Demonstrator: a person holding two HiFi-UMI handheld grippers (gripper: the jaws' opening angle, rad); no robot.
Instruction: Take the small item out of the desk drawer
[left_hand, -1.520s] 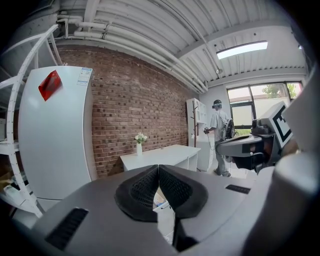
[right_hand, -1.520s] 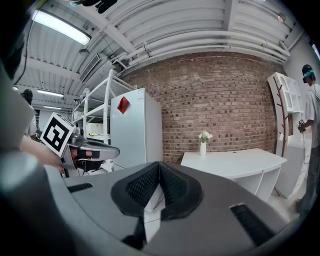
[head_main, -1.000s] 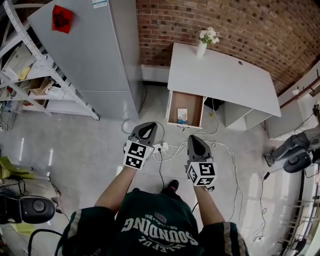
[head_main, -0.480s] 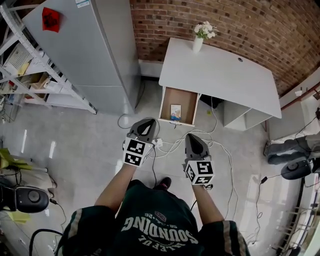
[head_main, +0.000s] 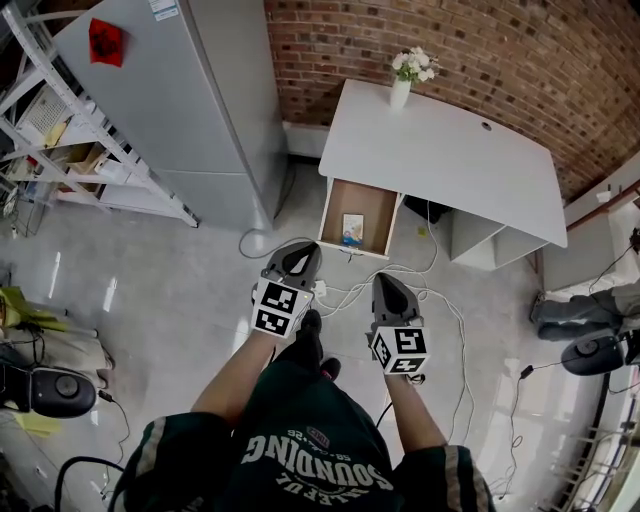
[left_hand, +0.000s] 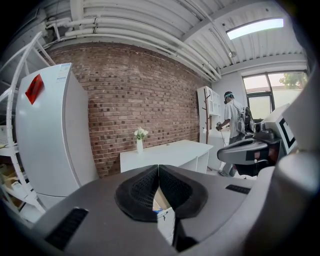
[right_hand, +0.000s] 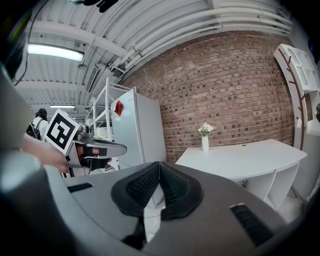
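Inside drawer (head_main: 368, 198) lies small item (head_main: 352, 229).

Head view: on the person's head, looking steeply down; left tongs (head_main: 299, 254) and right tongs (head_main: 389, 285) sit close below it, the white tabletop (head_main: 440, 160) farther off.
Left gripper view: rides the left tongs, sighting along their jaws, close to level, facing the brick wall (left_hand: 145, 90); the tabletop is well ahead and the right tongs show at the right edge.
Right gripper view: rides the right tongs, facing the same way; the left tongs show at the left edge.
Shared: all three catch the tabletop, flower vase (head_main: 402, 92), fridge (head_main: 170, 100) and brick wall.
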